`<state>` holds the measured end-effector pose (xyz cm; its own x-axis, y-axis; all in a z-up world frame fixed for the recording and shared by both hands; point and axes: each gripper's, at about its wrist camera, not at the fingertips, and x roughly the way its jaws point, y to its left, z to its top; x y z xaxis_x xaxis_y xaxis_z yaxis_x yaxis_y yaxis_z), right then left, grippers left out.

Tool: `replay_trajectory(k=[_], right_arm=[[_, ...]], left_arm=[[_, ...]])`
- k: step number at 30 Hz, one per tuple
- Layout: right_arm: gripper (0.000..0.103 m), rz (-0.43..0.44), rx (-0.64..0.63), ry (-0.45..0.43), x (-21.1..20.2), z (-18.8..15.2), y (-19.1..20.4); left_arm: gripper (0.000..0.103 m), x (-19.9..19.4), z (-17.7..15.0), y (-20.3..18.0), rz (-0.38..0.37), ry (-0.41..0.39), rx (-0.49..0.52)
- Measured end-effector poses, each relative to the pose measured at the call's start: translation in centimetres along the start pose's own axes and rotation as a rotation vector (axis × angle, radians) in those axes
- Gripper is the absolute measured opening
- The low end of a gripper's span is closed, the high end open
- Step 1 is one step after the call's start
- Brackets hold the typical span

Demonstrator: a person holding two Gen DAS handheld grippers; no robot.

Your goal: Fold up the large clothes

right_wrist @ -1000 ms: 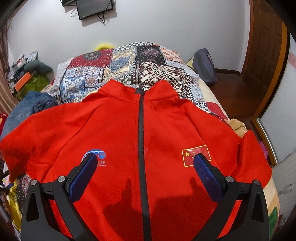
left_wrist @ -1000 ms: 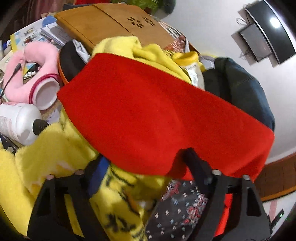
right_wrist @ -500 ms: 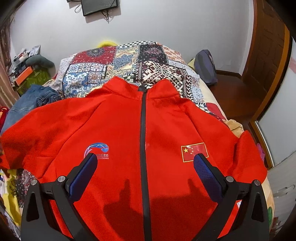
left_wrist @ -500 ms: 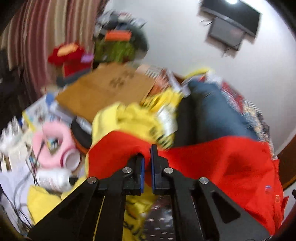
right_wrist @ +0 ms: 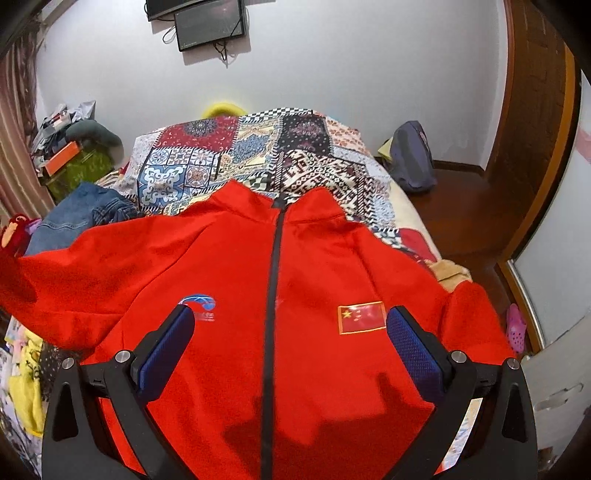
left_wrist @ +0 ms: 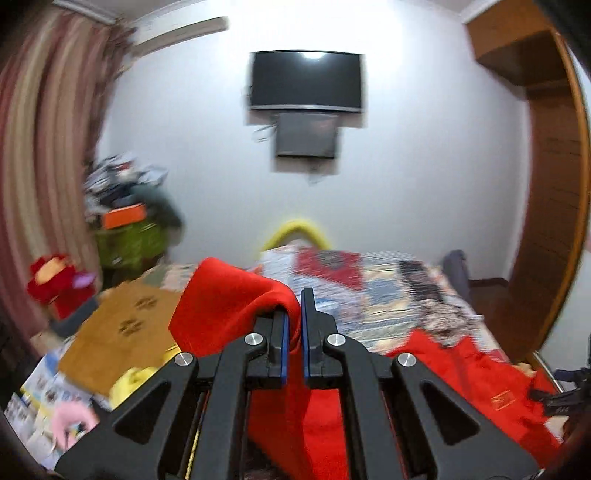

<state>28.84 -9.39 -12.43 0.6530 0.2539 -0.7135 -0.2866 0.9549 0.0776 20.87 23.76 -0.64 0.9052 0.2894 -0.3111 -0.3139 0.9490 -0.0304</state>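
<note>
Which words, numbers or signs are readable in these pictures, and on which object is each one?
No text can be quoted; nothing is legible.
Red jacket, round blue-and-red logo: small lettering beneath it, too small to read.
Red jacket, flag patch: yellow stars on red, no words.
Printed papers in the left wrist view: blurred, unreadable.
Wall screens: dark, no readable text.

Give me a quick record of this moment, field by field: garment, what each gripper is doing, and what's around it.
garment: red jacket, front up, zipped, spread on the bed
left gripper: shut on the jacket's sleeve, fabric bunched between the fingers and lifted
right gripper: open, over the jacket's chest, holding nothing
badges: flag patch and blue logo on either side of the zip
nearby: jeans beside the jacket's shoulder, backpack on the floor by the bed
fold: not yet made
</note>
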Motion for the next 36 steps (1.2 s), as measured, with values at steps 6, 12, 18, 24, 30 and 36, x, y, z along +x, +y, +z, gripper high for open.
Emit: replay_trajectory(k=[6, 12, 18, 24, 30, 36], right_arm=[[0.103, -0.014, -0.011, -0.018, -0.6, -0.1, -2.0], [0.103, -0.045, 0.016, -0.018, -0.6, -0.6, -5.0], [0.103, -0.083, 0.056, 0.015, 0.2, -1.5, -8.0], [0.103, -0.112, 0.051, 0.052, 0.6, -2.6, -9.6], [0.103, -0.122, 0.013, 0.072, 0.3, -3.3, -9.2], [0.103, -0.105, -0.03, 0.046, -0.5, -2.7, -7.8]], left_arm=[[0.004, 4.4, 0.8, -10.8, -0.19, 0.058, 0.116], [0.004, 9.3, -3.4, -21.2, -0.38, 0.259, 0.212], [0.004, 11.7, -10.7, -27.6, -0.509, 0.514, 0.279], [0.01, 11.2, -15.8, -30.5, -0.554, 0.659, 0.346], [0.053, 9.2, -15.7, -30.2, -0.551, 0.657, 0.413], [0.069, 6.5, -11.6, -25.1, -0.452, 0.54, 0.37]])
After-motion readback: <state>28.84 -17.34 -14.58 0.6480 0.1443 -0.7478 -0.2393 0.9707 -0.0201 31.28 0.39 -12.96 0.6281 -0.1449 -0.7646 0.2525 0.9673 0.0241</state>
